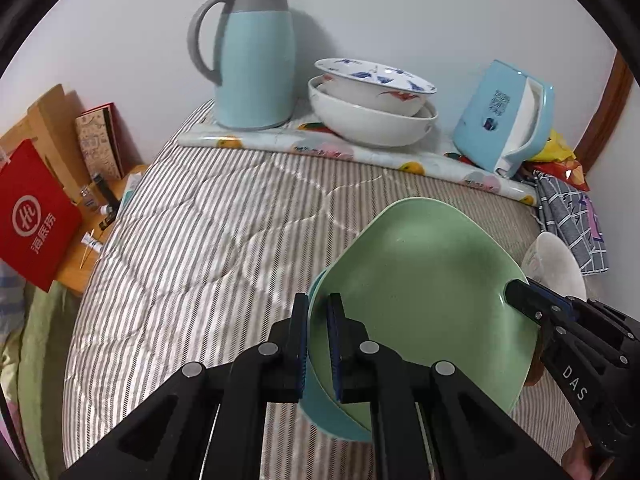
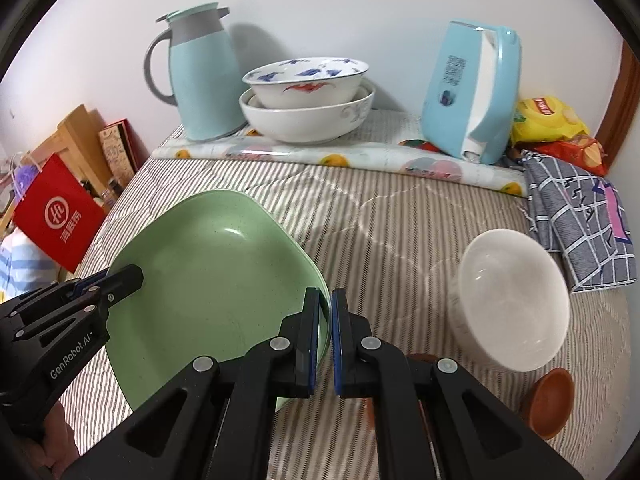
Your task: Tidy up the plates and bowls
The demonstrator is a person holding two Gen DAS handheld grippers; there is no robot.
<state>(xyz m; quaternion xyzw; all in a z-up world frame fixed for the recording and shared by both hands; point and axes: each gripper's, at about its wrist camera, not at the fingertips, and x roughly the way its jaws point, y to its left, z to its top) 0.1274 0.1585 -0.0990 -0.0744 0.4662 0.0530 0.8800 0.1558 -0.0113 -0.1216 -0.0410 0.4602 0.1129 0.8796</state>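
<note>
Two grippers share one load: the left gripper [image 1: 318,344] and right gripper [image 2: 325,340] are each pinched tight on opposite rims of the green plate [image 2: 216,272], held tilted above the striped bed [image 2: 380,216] with a teal dish [image 1: 320,412] stuck under it. If either side slips, they drop together. The white bowl [image 2: 516,300] sits just beside; the stacked bowls [image 2: 308,104] crowd the far edge, but the middle is open.

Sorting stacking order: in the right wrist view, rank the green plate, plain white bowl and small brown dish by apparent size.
1. Green plate, though nearest the camera.
2. Plain white bowl.
3. Small brown dish, clearly smallest.
</note>
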